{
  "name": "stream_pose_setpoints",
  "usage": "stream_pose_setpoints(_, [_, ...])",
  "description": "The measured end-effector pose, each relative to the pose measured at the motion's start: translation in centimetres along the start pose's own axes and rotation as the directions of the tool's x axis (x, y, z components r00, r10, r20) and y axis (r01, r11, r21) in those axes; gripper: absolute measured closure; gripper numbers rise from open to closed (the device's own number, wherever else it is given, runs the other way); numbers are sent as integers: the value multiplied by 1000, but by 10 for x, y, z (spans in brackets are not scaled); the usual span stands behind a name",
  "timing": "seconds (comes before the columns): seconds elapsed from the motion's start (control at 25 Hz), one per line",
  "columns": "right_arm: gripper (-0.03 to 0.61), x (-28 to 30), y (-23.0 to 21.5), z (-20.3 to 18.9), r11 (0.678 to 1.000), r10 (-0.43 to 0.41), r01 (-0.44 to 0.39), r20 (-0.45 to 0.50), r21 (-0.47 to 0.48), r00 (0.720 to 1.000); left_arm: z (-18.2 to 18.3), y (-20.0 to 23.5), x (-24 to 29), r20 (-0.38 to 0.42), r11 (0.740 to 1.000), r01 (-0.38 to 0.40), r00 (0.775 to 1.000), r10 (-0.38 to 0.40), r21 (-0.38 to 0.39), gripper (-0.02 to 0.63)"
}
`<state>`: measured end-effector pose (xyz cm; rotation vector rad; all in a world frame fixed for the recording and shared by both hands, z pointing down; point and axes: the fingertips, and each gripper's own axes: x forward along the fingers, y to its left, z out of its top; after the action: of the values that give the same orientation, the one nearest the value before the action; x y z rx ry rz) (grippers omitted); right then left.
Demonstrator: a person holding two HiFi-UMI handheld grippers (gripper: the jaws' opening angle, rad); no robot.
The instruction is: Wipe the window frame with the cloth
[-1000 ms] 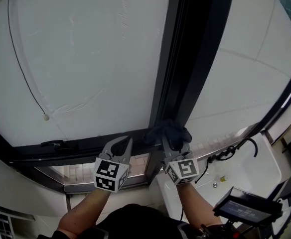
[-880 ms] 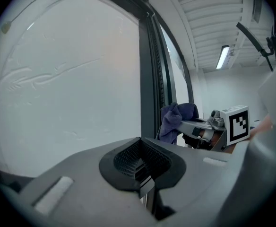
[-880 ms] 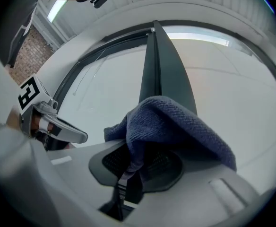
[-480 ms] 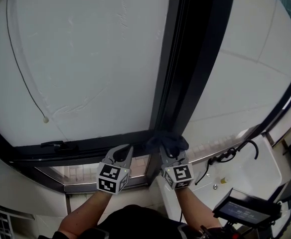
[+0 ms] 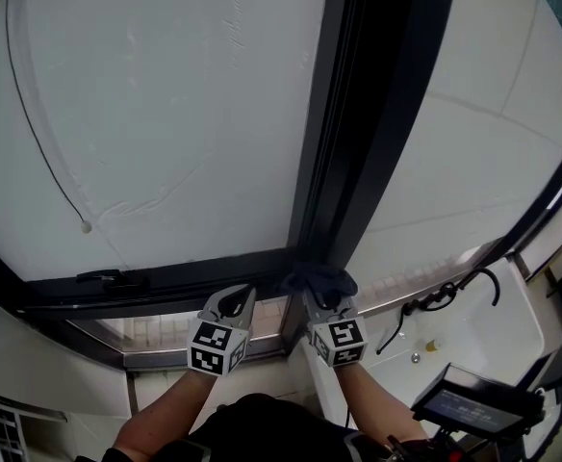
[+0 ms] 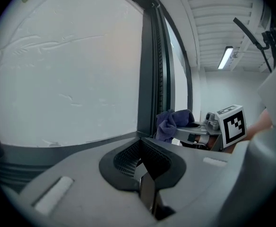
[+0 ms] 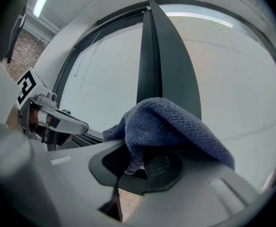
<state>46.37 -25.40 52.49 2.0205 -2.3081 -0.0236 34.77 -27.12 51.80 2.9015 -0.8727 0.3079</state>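
The big frosted pane (image 5: 166, 114) fills most of the view. The dark frame (image 5: 363, 142) runs up its right edge and along the bottom. Where the post meets the bottom rail, the blue cloth (image 5: 321, 279) sits bunched at the frame, clamped in the right gripper's (image 5: 323, 296) fingers. Just beside it, the left gripper (image 5: 233, 299) hangs by the rail, fingers closed together on nothing.

Seen from above, the right tool (image 5: 325, 299) grips a dark blue cloth (image 5: 318, 279) against the foot of the black window frame (image 5: 358, 142), where upright meets lower rail. The left tool (image 5: 235, 299) hangs just beside it, holding nothing
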Motion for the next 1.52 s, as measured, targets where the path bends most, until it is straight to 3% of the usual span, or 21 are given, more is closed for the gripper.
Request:
stream_pose_setpoints(0.4, [508, 3, 2, -31, 1000, 11, -9, -90, 20, 996, -21, -1, -4, -28, 1000, -10, 1000, 10, -16, 620])
stream_pose_setpoints(1.0, [507, -5, 8, -38, 1000, 22, -22, -158, 6, 987, -17, -9, -8, -16, 1000, -3, 1000, 3, 2, 620])
stream_pose_setpoints(1.52, [508, -38, 11, -42, 999, 22, -17, -140, 34, 990, -28, -6, -20, -37, 999, -34, 999, 34, -19, 620])
